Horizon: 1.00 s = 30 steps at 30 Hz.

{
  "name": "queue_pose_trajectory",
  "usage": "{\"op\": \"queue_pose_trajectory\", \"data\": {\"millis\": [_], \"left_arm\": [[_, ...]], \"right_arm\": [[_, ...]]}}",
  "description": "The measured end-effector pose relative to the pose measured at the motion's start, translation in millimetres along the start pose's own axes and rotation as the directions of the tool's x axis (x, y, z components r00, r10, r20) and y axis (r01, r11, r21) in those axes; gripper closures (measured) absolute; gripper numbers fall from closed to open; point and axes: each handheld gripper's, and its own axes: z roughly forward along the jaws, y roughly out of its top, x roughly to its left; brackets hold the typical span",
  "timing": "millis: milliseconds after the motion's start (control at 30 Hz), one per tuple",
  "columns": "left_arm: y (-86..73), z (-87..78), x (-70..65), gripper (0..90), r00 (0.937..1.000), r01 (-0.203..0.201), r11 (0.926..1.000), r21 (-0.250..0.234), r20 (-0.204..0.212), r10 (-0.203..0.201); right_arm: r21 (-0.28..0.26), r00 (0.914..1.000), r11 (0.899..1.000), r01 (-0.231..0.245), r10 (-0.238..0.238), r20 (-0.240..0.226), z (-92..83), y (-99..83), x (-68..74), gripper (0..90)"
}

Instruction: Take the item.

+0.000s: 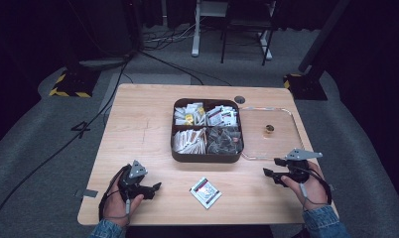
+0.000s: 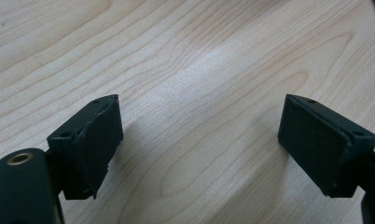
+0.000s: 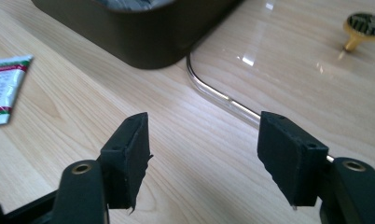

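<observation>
Both your left tongs (image 1: pixel 155 187) and right tongs (image 1: pixel 272 167) are resting open, empty | sachet (image 1: pixel 205 192) is lying flat on desk (image 1: pixel 138 129), likely light, thin, slippery | try pinching an edge.

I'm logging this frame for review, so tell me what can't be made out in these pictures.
- Print on the loose packet: too small in the high view, cut off by the left edge in the right gripper view.
- Contents of the divided box: too small to identify from above; its dark wall hides them in the right gripper view.
- Clear lid: its brass knob is cut by the right gripper view's edge.
</observation>
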Motion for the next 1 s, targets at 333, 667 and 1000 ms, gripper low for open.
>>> {"op": "queue_pose_trajectory", "data": {"millis": [333, 667, 1000], "left_arm": [[0.0, 0.0, 0.0, 14.3, 1.0000, 0.000, 1.0000, 0.000, 0.000, 0.000], [0.0, 0.0, 0.0, 14.3, 1.0000, 0.000, 1.0000, 0.000, 0.000, 0.000], [0.0, 0.0, 0.0, 14.3, 1.0000, 0.000, 1.0000, 0.000, 0.000, 0.000]], "right_arm": [[-0.003, 0.9989, 0.999, -0.042, 0.042, 0.023, 7.8, -20.8, -1.1, 32.4], [0.007, 0.9994, 1.000, -0.011, 0.011, 0.032, 16.4, -30.4, 3.1, 31.0], [0.042, 0.9984, 0.998, 0.053, -0.054, 0.018, 29.4, -36.6, 10.2, 7.8]]}}
